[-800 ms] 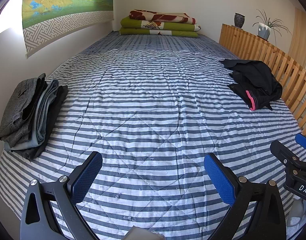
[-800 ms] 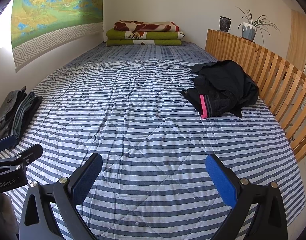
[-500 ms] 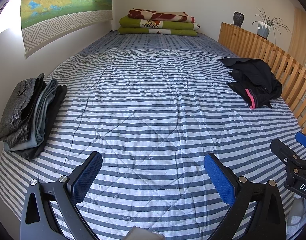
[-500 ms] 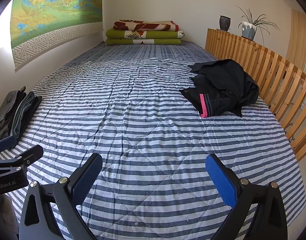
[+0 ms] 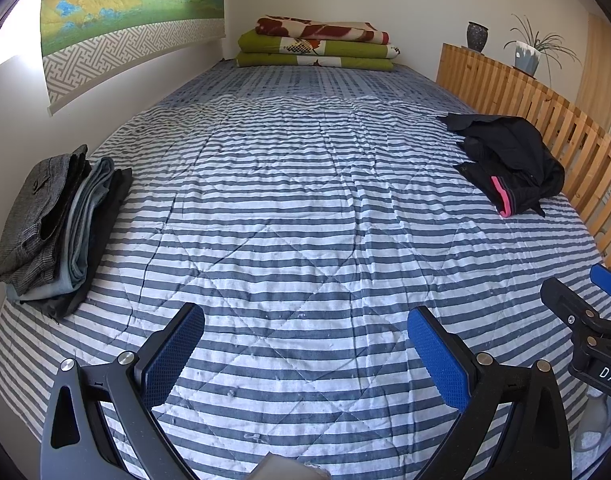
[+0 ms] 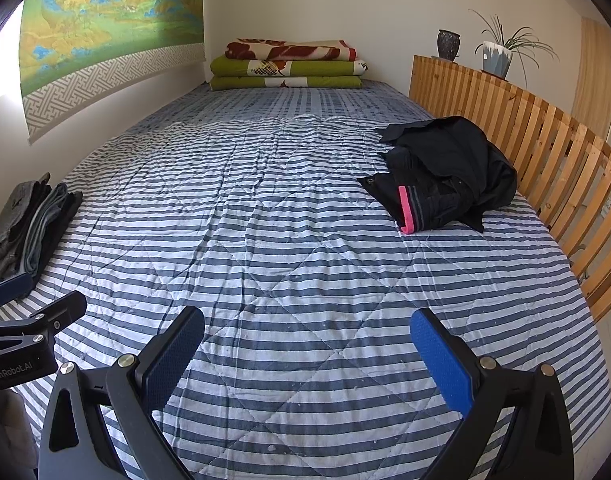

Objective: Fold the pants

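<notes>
While crumpled black pants (image 6: 445, 184) lie loose, folded pants (image 5: 53, 224) sit stacked.

Quilt (image 5: 305, 208): striped cloth, matt, stitched in diamonds, creased and pilled. Pants (image 6: 445, 180): black cloth, faintly sheened, with a pink band. Stack (image 5: 49, 224): grey woven and denim-like cloth. Rail (image 6: 545, 160): bare pale wood slats. Fingers (image 5: 173, 356): matt black plastic, textured blue pads, shiny metal pins. Blankets (image 5: 317, 46): soft, fleecy cloth.
</notes>
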Demonstrator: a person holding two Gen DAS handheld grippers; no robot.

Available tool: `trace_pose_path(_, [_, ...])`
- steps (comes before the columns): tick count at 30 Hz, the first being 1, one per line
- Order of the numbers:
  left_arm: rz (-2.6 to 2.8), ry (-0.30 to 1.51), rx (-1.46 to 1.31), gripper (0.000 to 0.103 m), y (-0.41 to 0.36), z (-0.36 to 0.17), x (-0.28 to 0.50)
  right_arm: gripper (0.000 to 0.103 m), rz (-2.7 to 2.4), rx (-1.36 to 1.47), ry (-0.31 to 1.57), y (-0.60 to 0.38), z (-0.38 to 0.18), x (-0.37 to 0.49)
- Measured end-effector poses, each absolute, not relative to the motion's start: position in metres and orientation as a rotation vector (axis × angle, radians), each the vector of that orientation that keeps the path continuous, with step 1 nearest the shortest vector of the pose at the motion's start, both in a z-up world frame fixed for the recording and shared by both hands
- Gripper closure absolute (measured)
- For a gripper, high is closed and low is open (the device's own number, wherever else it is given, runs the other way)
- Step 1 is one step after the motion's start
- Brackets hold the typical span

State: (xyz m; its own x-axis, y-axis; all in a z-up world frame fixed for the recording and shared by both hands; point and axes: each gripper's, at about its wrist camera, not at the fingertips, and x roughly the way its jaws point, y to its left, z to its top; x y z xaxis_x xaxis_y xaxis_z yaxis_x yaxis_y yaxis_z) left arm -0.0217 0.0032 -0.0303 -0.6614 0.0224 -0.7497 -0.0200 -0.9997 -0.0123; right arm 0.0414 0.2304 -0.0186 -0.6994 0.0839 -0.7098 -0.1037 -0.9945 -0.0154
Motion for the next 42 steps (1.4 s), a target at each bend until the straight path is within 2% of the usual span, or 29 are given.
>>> trace_pose_path(42, [2.798,-0.005,-1.331,0.001,0.007,-0.048,-0.037,0.002,2.785,-1.192,0.051,0.236,-0.029,0.031])
